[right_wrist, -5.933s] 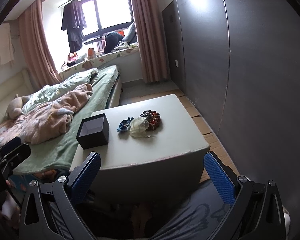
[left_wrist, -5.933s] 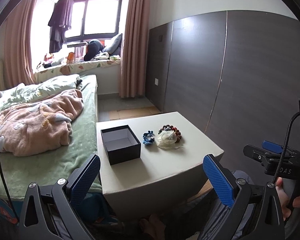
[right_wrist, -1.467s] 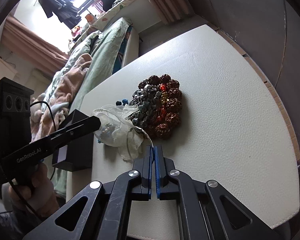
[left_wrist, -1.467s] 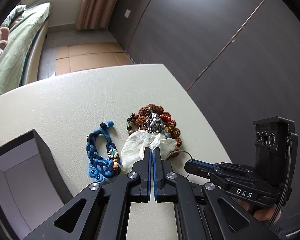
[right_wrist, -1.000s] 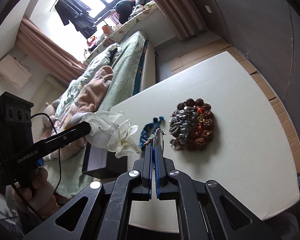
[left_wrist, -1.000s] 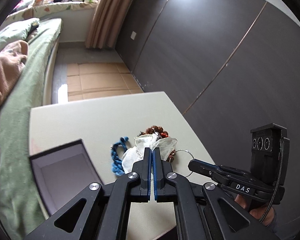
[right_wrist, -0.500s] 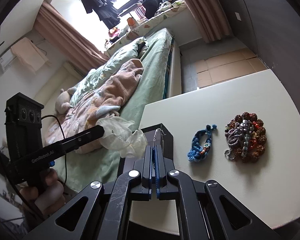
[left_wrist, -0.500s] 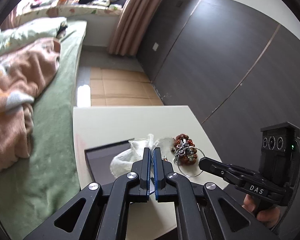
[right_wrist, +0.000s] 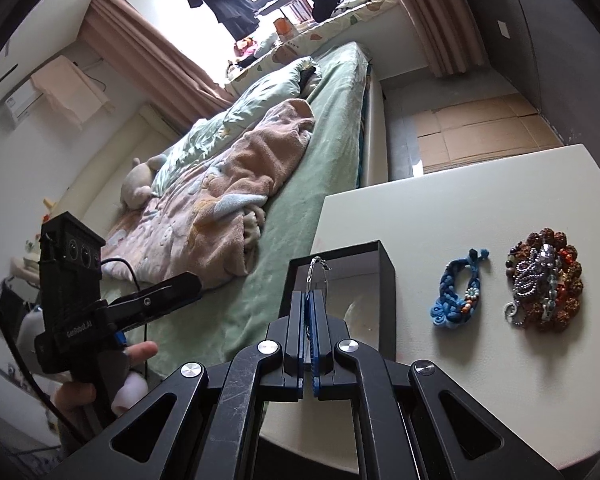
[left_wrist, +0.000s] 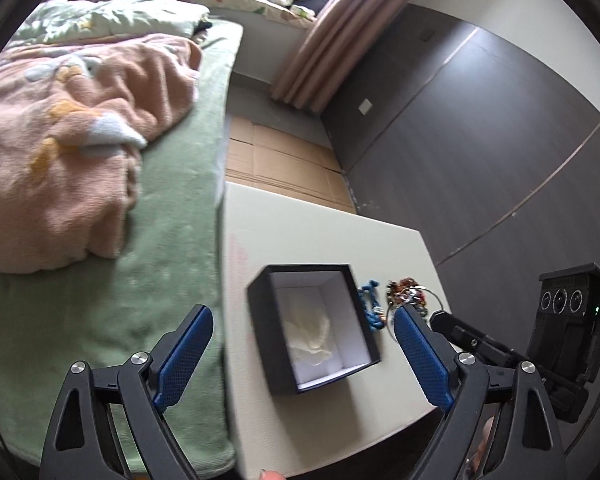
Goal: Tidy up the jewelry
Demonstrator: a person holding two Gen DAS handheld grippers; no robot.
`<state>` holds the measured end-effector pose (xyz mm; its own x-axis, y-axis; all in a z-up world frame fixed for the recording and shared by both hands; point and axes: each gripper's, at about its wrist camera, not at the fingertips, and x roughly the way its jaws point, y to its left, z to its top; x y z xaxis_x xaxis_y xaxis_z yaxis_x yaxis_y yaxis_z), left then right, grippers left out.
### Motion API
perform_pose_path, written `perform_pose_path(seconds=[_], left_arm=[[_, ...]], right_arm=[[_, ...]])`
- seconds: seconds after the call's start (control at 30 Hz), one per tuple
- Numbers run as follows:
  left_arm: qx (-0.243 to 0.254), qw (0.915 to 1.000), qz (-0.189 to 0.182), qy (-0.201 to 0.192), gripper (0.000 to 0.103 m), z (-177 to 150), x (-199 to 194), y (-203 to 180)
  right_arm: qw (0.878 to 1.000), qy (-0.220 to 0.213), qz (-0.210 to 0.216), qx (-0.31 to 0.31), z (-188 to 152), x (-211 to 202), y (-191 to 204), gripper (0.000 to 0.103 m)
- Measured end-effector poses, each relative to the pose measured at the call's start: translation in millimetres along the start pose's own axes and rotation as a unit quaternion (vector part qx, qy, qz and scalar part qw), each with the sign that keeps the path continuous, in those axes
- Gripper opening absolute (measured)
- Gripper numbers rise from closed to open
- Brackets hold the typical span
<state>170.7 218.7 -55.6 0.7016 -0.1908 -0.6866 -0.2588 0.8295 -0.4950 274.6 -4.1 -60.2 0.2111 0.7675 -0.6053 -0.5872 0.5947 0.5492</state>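
An open black box [left_wrist: 314, 326] with a white lining stands on the pale table [left_wrist: 300, 240]. A crumpled white pouch [left_wrist: 310, 336] lies inside it. My left gripper [left_wrist: 300, 356] is open and empty, above the box. My right gripper [right_wrist: 309, 300] is shut on a thin silver ring bangle [right_wrist: 316, 266] and holds it over the box [right_wrist: 380, 280]. A blue braided bracelet [right_wrist: 458, 294] and a pile of brown beads with silver chains [right_wrist: 544, 280] lie on the table to the right of the box.
A bed with green sheet [left_wrist: 100, 300] and a pink blanket [left_wrist: 68, 128] runs along the table's left side. A dark panelled wall [left_wrist: 480, 140] stands on the right. Cardboard sheets [left_wrist: 284, 164] cover the floor beyond the table.
My left gripper has opened and the white pouch now lies in the box. My right gripper has carried the silver bangle over the box.
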Motion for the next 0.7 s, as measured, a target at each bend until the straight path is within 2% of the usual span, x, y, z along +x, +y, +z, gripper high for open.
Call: perform_pose_path(seconds=[0.23, 0.3, 0.37, 0.43, 0.47, 0.5, 0.53, 0.57, 0.6, 0.7], left_arm=[[-0.014, 0.9997, 0.013, -0.013, 0.092, -13, -21, 27], [-0.022, 0.9991, 0.029, -0.022, 0.092, -17, -26, 32], [-0.031, 0.9987, 0.027, -0.029, 0.092, -19, -29, 36], [-0.038, 0.9982, 0.032, -0.032, 0.092, -20, -30, 39], [-0.039, 0.9982, 0.031, -0.033, 0.092, -20, -30, 39], [-0.039, 0.9982, 0.029, -0.034, 0.092, -21, -29, 39], [-0.037, 0.9982, 0.031, -0.034, 0.092, -21, -28, 38], [-0.033, 0.9982, 0.035, -0.035, 0.092, -21, -26, 35], [-0.027, 0.9982, 0.04, -0.036, 0.092, -21, -25, 32], [-0.007, 0.9981, 0.046, -0.041, 0.092, -23, -20, 19]], right_arm=[[0.999, 0.03, 0.034, 0.011, 3, 32, 10, 0.004], [0.999, 0.049, -0.003, 0.022, 1, 47, 1, 0.004], [0.995, 0.073, -0.044, 0.044, -1, 59, -14, 0.004], [0.994, 0.077, -0.046, 0.062, -4, 58, -24, 0.005], [0.994, 0.075, -0.04, 0.064, -6, 55, -26, 0.012], [0.994, 0.075, -0.037, 0.064, -6, 52, -27, 0.038], [0.995, 0.072, -0.038, 0.065, -7, 47, -28, 0.054], [0.995, 0.057, -0.045, 0.065, -7, 39, -29, 0.074], [0.996, 0.041, -0.053, 0.063, -6, 31, -29, 0.078], [0.996, 0.026, -0.054, 0.069, -6, 14, -35, 0.078]])
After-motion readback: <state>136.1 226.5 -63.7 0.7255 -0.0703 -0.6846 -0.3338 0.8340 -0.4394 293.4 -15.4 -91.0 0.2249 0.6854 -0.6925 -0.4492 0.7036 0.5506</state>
